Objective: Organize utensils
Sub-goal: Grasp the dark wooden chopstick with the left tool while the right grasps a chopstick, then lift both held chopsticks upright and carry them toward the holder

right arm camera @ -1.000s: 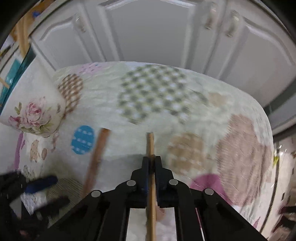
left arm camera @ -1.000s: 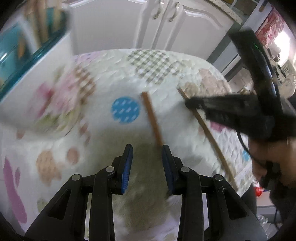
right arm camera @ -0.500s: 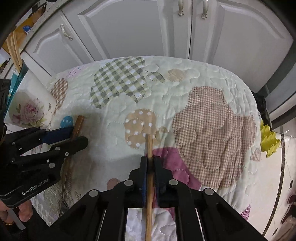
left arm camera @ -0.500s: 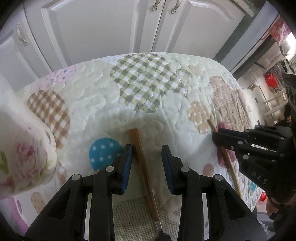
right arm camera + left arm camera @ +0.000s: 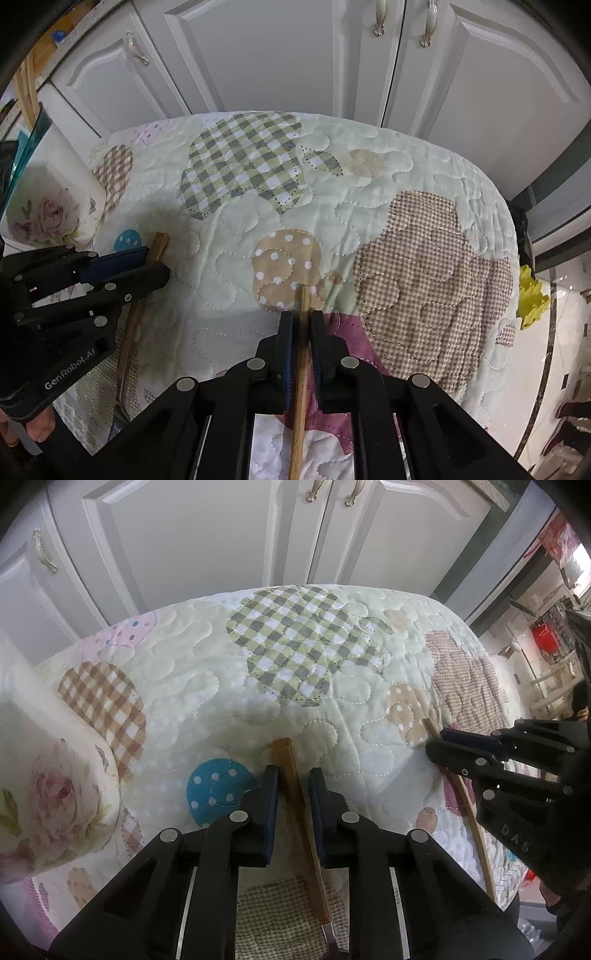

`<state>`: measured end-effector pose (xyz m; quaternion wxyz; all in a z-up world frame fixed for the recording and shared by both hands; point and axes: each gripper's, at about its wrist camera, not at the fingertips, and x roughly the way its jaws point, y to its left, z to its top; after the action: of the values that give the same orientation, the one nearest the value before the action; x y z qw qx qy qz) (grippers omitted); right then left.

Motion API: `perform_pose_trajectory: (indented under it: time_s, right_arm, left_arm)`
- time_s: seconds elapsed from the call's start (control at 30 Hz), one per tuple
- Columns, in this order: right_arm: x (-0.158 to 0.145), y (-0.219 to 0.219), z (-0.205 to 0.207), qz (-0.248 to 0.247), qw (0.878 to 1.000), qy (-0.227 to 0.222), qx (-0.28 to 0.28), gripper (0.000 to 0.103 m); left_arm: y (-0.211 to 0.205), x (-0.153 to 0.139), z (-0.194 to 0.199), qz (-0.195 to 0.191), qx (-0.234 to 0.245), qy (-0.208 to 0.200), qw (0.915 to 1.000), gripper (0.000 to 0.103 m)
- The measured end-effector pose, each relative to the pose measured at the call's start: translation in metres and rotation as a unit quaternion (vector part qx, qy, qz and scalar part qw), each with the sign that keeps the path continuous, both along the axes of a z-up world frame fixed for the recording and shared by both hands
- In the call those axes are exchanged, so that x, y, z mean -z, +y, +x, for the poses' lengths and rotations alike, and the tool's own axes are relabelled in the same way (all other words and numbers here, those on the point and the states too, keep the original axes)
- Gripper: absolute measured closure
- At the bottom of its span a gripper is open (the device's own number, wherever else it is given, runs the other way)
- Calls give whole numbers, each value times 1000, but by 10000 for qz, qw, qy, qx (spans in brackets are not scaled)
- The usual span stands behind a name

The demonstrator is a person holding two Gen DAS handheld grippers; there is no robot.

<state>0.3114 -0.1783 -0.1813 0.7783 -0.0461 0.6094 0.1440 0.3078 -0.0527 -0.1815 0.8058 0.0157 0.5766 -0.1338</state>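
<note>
Wooden handles everywhere today, lol. From my left wrist cam: my left claw [image 5: 291, 786] points steeply down at the quilted cover [image 5: 221, 672] on the desk, and the flat brown utensil handle [image 5: 295, 805] runs right between the blue pads [image 5: 271, 805]. The jaws have just been closing in on it, but I can see a gap on both sides, so the pads aren't pressing on it. The handle lies flat on the quilt just right of the teal polka-dot patch [image 5: 214, 790]. The floral utensil holder [image 5: 55, 786] bulges in at the left edge. Over on the right, my right claw [image 5: 439, 747] sits on the thin wooden stick [image 5: 476, 830], near the quilt's right edge.

Right wrist cam: my right claw [image 5: 302, 321] is clamped tight on the thin wooden stick [image 5: 300, 387], which pokes out past the fingertips over a tan dotted patch [image 5: 284, 266]. My left claw [image 5: 155, 266] is at the left, straddling the brown utensil handle [image 5: 159, 242]; its metal end is too dark to make out. Floral utensil holder [image 5: 51, 206] stands in the far left corner with a teal rim, and white cabinet doors [image 5: 277, 55] are behind the desk.
</note>
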Motion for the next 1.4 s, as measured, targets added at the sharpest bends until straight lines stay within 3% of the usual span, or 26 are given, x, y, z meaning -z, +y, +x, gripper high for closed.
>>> perform_pose_trajectory:
  time_s: [0.17,0.37,0.87,1.33,1.4]
  right_arm:
    - [2,12,-7,-189,9994,-230,-162,95]
    - [2,7,-6,-136,9998,13,-150,95]
    - [0,8,-10,-297,9990,-137,-295,95]
    - [-1,8,-11,-285,9993,-194,-109,98]
    - [-7,7,-14,-215,9995,-203,121,98]
  left_arm:
    - [2,0,-6,71,-99,-121,9999,88]
    - [-1,1,-7,147,-195,-233,9994,90]
    - [-2,1,-10,144,-210,-315,9992,91]
    - [-4,0,-10,226,-116,-358,9990,93]
    - [-6,-2,-11,242,-51,-309,9992,95]
